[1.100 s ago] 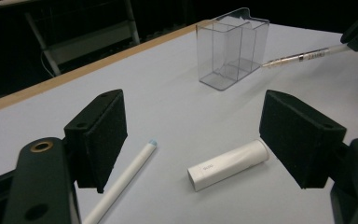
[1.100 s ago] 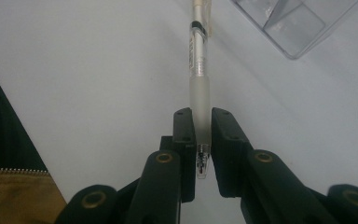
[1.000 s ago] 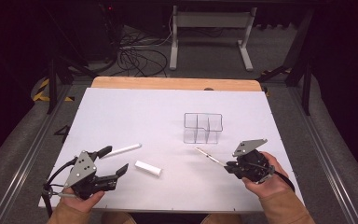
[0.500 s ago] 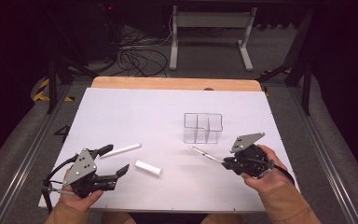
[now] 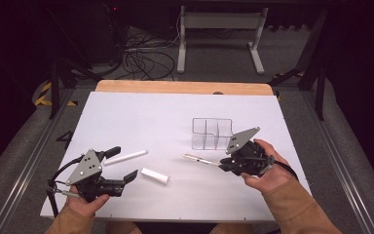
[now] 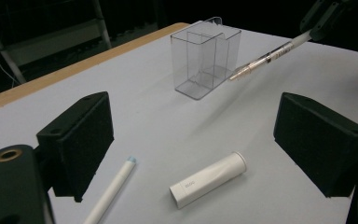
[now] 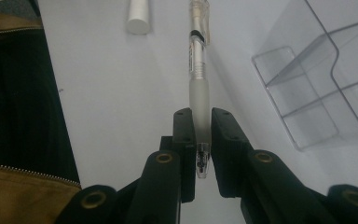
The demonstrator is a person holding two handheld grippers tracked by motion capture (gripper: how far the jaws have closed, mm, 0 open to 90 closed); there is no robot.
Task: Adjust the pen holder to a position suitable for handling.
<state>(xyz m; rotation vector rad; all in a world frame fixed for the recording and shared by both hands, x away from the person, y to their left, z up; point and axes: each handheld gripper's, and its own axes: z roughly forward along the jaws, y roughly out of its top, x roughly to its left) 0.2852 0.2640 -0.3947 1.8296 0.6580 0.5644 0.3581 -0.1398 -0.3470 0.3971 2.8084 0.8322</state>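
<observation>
Right hand-held gripper (image 7: 200,140) pinches a frosted pen (image 7: 198,70) (left hand-held gripper (image 6: 191,135) spread).

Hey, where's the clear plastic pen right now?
The clear plastic pen is clamped at its tip end in the right gripper, lifted off the white table, its far end pointing toward the short white capped tube, just in front of the clear plastic organizer.

High view: fixed overhead, faces forward-down over whole desk (image 5: 126,117). Left gripper view: low, near desk, faces clear box (image 6: 205,58). Right gripper view: close, downward. All share clear box, pen (image 7: 199,70).
</observation>
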